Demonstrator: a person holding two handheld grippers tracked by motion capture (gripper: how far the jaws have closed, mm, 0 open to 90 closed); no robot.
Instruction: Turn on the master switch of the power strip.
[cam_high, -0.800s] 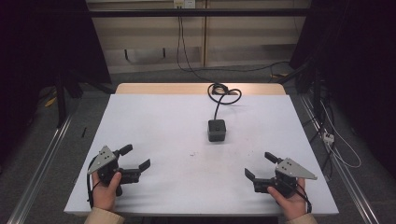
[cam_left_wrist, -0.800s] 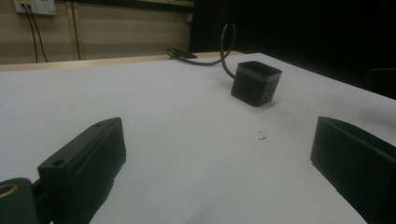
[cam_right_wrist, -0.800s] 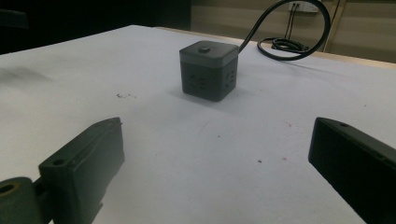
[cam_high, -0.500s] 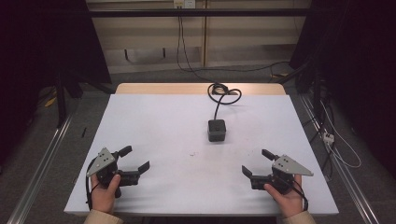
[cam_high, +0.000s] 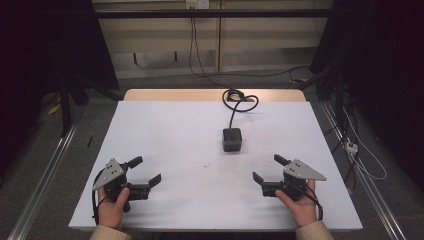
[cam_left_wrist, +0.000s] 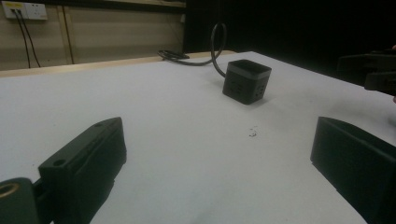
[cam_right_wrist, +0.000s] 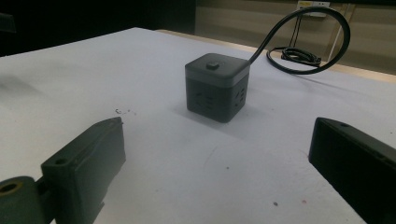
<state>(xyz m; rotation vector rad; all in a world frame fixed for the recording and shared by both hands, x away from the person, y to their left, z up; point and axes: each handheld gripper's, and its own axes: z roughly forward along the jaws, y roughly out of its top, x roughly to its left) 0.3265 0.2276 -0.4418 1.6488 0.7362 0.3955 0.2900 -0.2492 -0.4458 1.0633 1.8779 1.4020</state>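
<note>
A dark grey cube-shaped power socket (cam_high: 232, 139) stands on the white table (cam_high: 175, 130), right of the middle. Its black cable (cam_high: 240, 102) loops back to the far edge. My left gripper (cam_high: 146, 170) rests near the front left, held by a hand, jaws open and empty. My right gripper (cam_high: 266, 167) sits near the front right, also open and empty. The left gripper view has the cube (cam_left_wrist: 246, 80) well beyond its own spread jaws (cam_left_wrist: 217, 154). The cube (cam_right_wrist: 216, 86) stands closer ahead in the right gripper view, beyond the open jaws (cam_right_wrist: 215, 149), button on top.
A wooden strip (cam_high: 210, 95) borders the table's far edge, where the cable coils. A wall socket (cam_high: 197, 4) sits on the back wall. Metal rails (cam_high: 45, 170) run along the floor on both sides. The right gripper (cam_left_wrist: 373, 70) shows at the left gripper view's right edge.
The right gripper has edged slightly left and forward; the left hand has barely shifted. Both pairs of jaws stay open, and the cube has not moved.
</note>
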